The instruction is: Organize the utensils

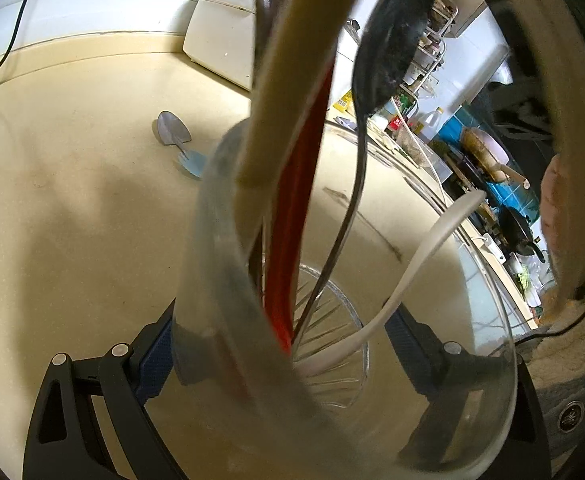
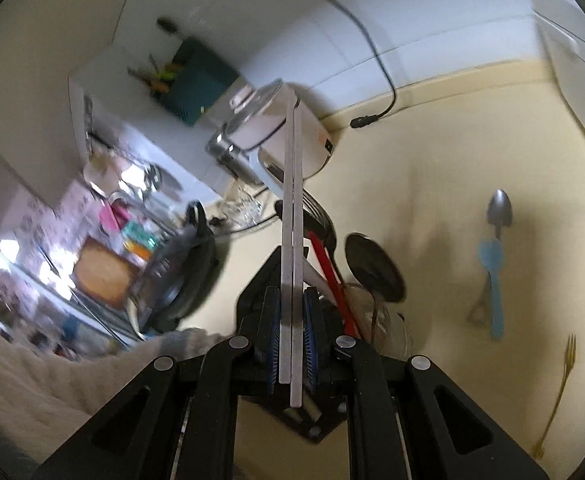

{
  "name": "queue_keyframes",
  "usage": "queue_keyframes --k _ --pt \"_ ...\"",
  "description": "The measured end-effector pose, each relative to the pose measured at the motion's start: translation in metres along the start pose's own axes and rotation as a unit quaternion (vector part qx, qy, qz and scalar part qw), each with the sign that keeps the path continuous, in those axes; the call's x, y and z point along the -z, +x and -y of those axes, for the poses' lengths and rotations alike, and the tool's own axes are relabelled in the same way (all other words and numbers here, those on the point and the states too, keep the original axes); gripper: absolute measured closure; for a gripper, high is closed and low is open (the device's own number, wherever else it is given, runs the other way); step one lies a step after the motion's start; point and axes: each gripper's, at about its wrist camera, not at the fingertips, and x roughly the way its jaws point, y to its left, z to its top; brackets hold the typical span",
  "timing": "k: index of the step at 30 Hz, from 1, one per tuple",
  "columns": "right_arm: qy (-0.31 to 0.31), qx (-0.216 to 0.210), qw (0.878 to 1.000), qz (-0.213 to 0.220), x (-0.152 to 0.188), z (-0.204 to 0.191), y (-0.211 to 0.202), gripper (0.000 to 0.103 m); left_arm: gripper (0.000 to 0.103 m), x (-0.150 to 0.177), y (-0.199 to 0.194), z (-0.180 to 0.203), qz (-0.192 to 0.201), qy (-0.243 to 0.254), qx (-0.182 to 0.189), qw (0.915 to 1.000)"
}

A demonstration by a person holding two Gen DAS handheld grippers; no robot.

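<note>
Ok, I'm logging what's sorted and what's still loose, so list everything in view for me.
glass: one, clear, clamped in the left jaws
red chopsticks: a pair, red, in the glass
black spoon: one, black, in the glass
white utensil: one, white, in the glass
cream utensil: one, cream, in the glass
steel chopsticks: a pair, silver, in the right jaws
steel spoon: one, silver, loose on the counter
blue utensil: one, light blue, across the steel spoon's handle
fork: one, gold, on the counter
appliance: one, white, by the wall
cable: one, black, along the wall
left gripper: black, blue pads
right gripper: black, blue pads
</note>
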Motion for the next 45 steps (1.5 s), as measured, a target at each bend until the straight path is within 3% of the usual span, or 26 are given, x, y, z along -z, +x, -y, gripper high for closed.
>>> queue_keyframes --k 6,11,13,18,22,24,26,30,34,45 --pt "-0.065 0.064 0.996 -0.022 0.008 0.002 0.025 0.092 0.008 0.0 0.0 -0.003 0.0 -0.001 0.001 1.0" --pt "-0.125 0.129 0.983 -0.046 0.024 -0.006 0.032 0.089 0.008 0.001 0.0 -0.004 0.001 -0.001 0.001 1.0" --pt "-0.132 0.147 0.979 -0.051 0.026 -0.008 0.029 0.08 0.008 0.001 0.0 -0.004 0.001 -0.001 0.001 1.0" --pt "-0.119 0.136 0.983 -0.035 0.021 -0.014 -0.004 0.077 0.008 0.001 -0.001 -0.005 0.0 0.0 0.0 1.0" --pt "-0.028 0.13 0.991 0.009 0.012 0.024 -0.058 0.077 0.008 0.001 0.0 -0.004 0.0 0.001 -0.001 1.0" --pt "0.033 0.176 0.984 0.018 0.013 0.062 -0.081 0.077 0.008 0.001 0.0 -0.004 0.0 0.002 -0.002 1.0" --pt "0.079 0.222 0.972 -0.001 0.019 0.097 -0.094 0.077 0.008 0.001 0.001 -0.003 -0.001 0.002 -0.003 1.0" --pt "0.086 0.296 0.947 -0.086 0.043 0.14 -0.087 0.077 0.008 0.002 0.001 -0.002 -0.001 0.003 -0.002 1.0" --pt "0.076 0.306 0.94 -0.13 0.062 0.152 -0.06 0.077 0.007 0.001 0.0 0.0 -0.001 0.004 -0.003 1.0" --pt "0.018 0.348 0.926 -0.148 0.047 0.157 -0.012 0.077 0.007 0.002 0.0 0.0 0.0 0.001 0.0 1.0"
